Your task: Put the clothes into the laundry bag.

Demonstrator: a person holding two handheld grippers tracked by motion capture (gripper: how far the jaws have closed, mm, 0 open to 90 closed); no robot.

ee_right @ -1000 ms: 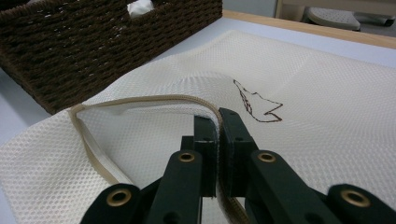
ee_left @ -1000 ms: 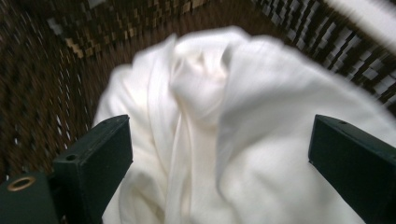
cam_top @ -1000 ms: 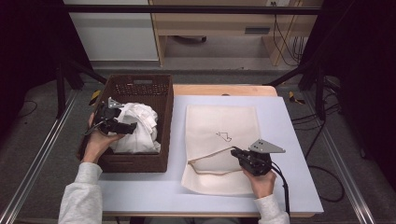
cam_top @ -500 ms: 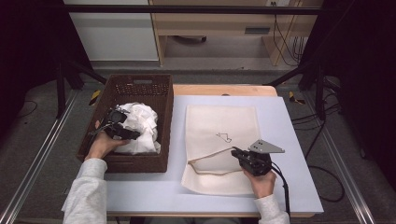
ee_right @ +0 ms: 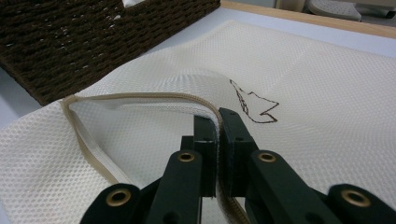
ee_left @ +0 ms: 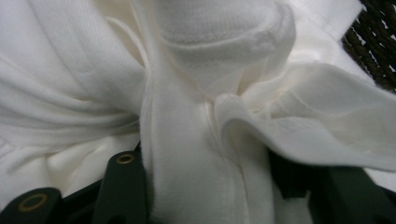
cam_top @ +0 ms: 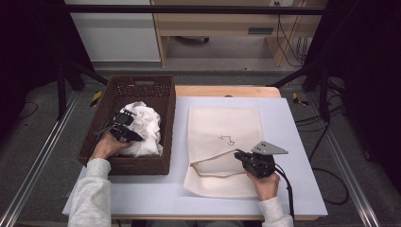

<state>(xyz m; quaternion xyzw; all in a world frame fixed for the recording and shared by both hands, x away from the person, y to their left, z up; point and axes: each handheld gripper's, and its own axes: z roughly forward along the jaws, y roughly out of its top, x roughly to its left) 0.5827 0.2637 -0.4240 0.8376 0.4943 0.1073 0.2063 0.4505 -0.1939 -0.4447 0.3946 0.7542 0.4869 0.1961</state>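
A brown wicker basket (cam_top: 166, 124) at the table's left holds a pile of white cloth (cam_top: 147, 124). My left gripper (cam_top: 127, 130) is down in the basket at the pile's left side. In the left gripper view a thick fold of the white cloth (ee_left: 196, 70) is bunched between the dark jaws of that gripper (ee_left: 205, 144), covering their tips. A cream mesh bag (cam_top: 224, 126) with a small brown drawing lies flat at centre right. My right gripper (cam_top: 239, 154) is shut on its zipper edge (ee_right: 140, 95), and the right gripper's tips (ee_right: 217, 127) lift that edge so the mouth gapes.
The bag lies on a pale blue mat (cam_top: 288, 142) over the wooden table. The basket's woven wall (ee_right: 93, 42) stands just left of the bag's mouth. Metal rails run along both sides of the table, and cables lie on the floor at right.
My left gripper has moved right and nearer inside the basket, from the basket's left wall onto the white cloth pile. The right gripper and the bag have stayed still.
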